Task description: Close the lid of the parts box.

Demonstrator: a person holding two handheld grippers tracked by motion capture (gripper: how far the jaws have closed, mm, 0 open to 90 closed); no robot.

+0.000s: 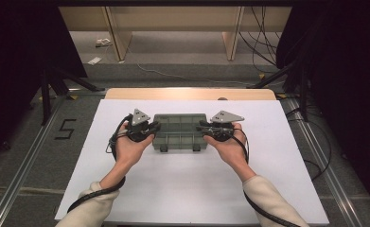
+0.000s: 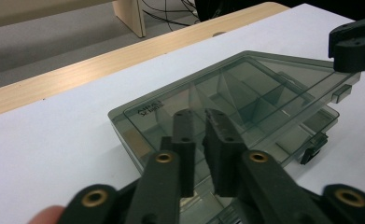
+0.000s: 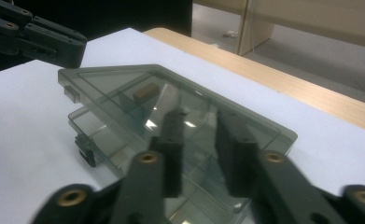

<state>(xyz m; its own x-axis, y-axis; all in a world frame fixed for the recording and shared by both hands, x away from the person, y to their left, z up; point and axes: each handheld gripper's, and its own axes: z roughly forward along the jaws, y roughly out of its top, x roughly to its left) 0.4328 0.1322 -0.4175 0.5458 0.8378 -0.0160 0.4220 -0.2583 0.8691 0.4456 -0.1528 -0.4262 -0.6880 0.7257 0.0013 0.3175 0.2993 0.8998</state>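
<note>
A smoky clear compartment box [image 1: 180, 131] lies flat on the white surface [image 1: 187, 189], its long axis running left to right, latches facing the person. It sits directly between the two tools, equally near each. The left hand-held gripper [image 1: 150, 127] comes in from the box's left end, jaws pointing right over the lid [image 2: 245, 93]; its jaws stand a narrow gap apart, and whether they pinch the lid's edge cannot be told. The right hand-held gripper [image 1: 202, 127] mirrors it from the right end, jaws wider apart, holding nothing evident. The lid's front edge appears slightly raised off the base. Both hands sit low, palms inward, forearms angled toward the box.
</note>
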